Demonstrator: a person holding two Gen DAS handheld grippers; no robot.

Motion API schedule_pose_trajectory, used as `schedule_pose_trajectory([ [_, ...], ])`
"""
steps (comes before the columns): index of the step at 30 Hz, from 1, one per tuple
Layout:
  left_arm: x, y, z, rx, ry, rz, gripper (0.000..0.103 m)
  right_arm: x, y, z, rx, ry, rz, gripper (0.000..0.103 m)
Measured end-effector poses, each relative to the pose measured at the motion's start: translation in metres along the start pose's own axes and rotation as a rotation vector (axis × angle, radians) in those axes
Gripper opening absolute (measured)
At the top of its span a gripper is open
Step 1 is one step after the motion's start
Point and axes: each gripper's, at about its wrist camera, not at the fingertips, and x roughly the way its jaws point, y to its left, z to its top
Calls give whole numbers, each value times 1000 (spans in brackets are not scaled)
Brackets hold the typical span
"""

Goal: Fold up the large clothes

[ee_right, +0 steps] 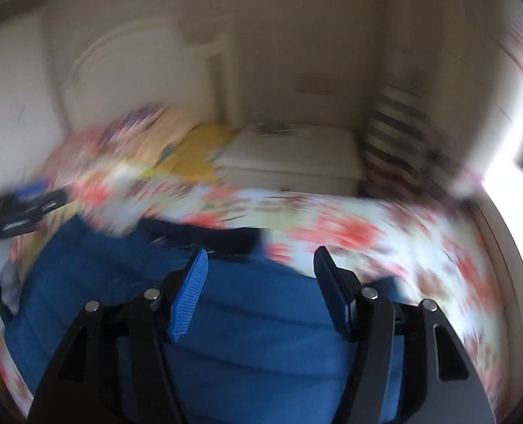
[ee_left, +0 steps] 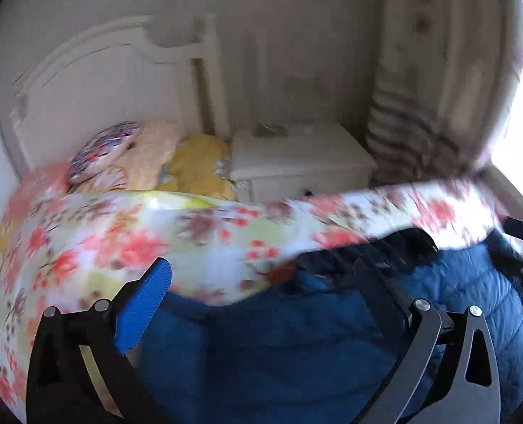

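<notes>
Blue quilted jacket (ee_left: 268, 346) lies spread on the bed, over a floral bedspread (ee_left: 84, 233) printed with red and brown blossoms on white and pale green. Seen from the left wrist, the left gripper (ee_left: 261, 275) hangs just above the jacket with its jaws set wide apart and nothing between them; the ribbed blue pad (ee_left: 144, 304) of one finger shows clearly, while the other finger is a dark bar over the cloth. The jacket fills the lower middle and right of that view, directly under and ahead of the fingertips, and its dark collar or lining (ee_left: 395, 243) sits at the far edge where the blue meets the bedspread. From the right wrist, the right gripper (ee_right: 259, 261) is likewise spread wide and holds nothing, poised over the same jacket (ee_right: 247, 353), whose quilted seams run across beneath both fingers. The jacket's far edge lies just beyond the fingertips. Both views are smeared by motion blur, the right one heavily, so whether either gripper touches the fabric cannot be told. Beyond the bedspread, pillows (ee_left: 120, 152) in floral and yellow covers rest against a white headboard (ee_left: 95, 81). A white nightstand (ee_left: 296, 162) stands beside the bed, with a striped curtain (ee_left: 402, 130) to its right.
</notes>
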Motion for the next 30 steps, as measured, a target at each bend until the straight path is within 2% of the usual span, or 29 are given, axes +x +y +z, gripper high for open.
schedule_pose_trajectory([
  [1, 8, -8, 1, 10, 24, 2, 99, 13, 16, 2, -50, 27, -4, 55],
  [2, 20, -16, -1, 11, 62, 8, 99, 26, 28, 3, -80, 55, -7, 46],
  [4, 42, -25, -8, 14, 120, 15, 99, 47, 41, 2, -105, 102, -6, 40],
  [7, 79, -32, -24, 23, 229, 29, 99, 79, 49, -12, -134, 178, -2, 43],
  [9, 90, -35, -30, 23, 250, 46, 99, 94, 51, -20, -114, 206, 26, 45],
  [12, 93, -39, -35, 39, 233, 79, 99, 100, 54, -25, -120, 190, 24, 45],
  [24, 90, -39, -35, 29, 204, 78, 99, 100, 55, -32, -128, 145, 5, 45],
  [27, 78, -19, -30, -46, 189, 0, 99, 98, 51, -29, -110, 151, 27, 45],
  [29, 57, 4, -28, -90, 124, 23, 99, 90, 35, -24, -54, 148, 59, 42],
  [30, 49, 15, -28, -103, 103, 38, 99, 80, 22, -22, -27, 132, 18, 43],
])
